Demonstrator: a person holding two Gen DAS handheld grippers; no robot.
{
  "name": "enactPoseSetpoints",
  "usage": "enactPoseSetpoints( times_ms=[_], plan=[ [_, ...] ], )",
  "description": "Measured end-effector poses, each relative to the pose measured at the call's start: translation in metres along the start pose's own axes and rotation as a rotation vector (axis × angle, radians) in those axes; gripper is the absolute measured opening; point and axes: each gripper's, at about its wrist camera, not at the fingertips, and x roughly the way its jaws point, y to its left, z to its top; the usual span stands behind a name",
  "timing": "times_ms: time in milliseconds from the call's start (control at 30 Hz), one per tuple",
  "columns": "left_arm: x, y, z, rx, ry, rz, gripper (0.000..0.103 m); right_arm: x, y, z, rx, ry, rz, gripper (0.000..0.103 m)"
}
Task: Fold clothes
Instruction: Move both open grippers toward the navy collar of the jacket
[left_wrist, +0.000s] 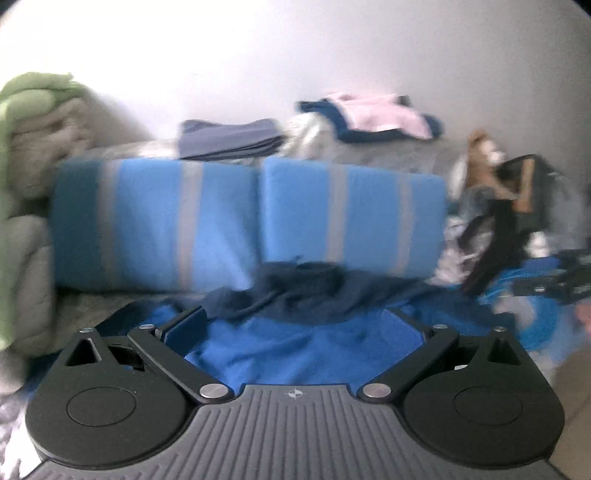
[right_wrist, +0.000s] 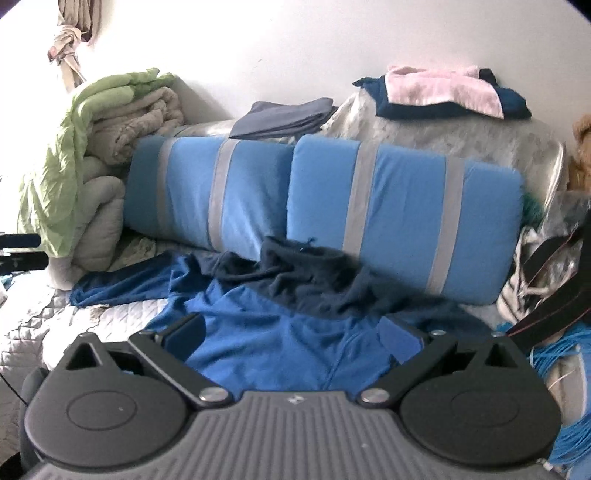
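Note:
A bright blue garment lies crumpled on the bed, with a dark navy garment heaped on its far side against the cushions. Both also show in the blurred left wrist view, the blue one and the navy one. My left gripper is open and empty, its fingers spread just above the blue cloth. My right gripper is open and empty too, over the same blue garment.
Two light blue cushions with grey stripes stand behind the clothes. Folded clothes and a grey folded piece lie on the covered heap behind. Green and beige blankets are piled left. Shoes and straps clutter the right.

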Motion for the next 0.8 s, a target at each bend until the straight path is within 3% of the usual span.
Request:
enactPoseSetpoints(
  times_ms=[67,200,333,500,700,800],
  plan=[
    [0.004,-0.005,0.014,0.037,-0.029,-0.034,0.103,0.000,-0.006,0.015,0.004,-0.009,0.000,0.103],
    [0.023,-0.021,0.041,0.144,-0.043,-0.019,0.103,0.003,-0.020,0.046,0.014,-0.065,-0.002,0.103],
    [0.059,-0.021,0.053,0.145,-0.037,-0.007,0.103,0.036,-0.034,0.053,0.005,-0.057,-0.027,0.103],
    [0.107,0.006,0.063,0.127,-0.031,0.011,0.103,0.080,-0.052,0.061,-0.006,-0.044,-0.058,0.103],
    [0.164,0.044,0.062,0.187,0.002,0.057,0.103,0.135,-0.076,0.066,-0.028,-0.029,-0.087,0.103],
    [0.194,0.061,0.051,0.229,0.021,0.071,0.103,0.165,-0.086,0.061,-0.065,-0.026,-0.062,0.103]
  ],
)
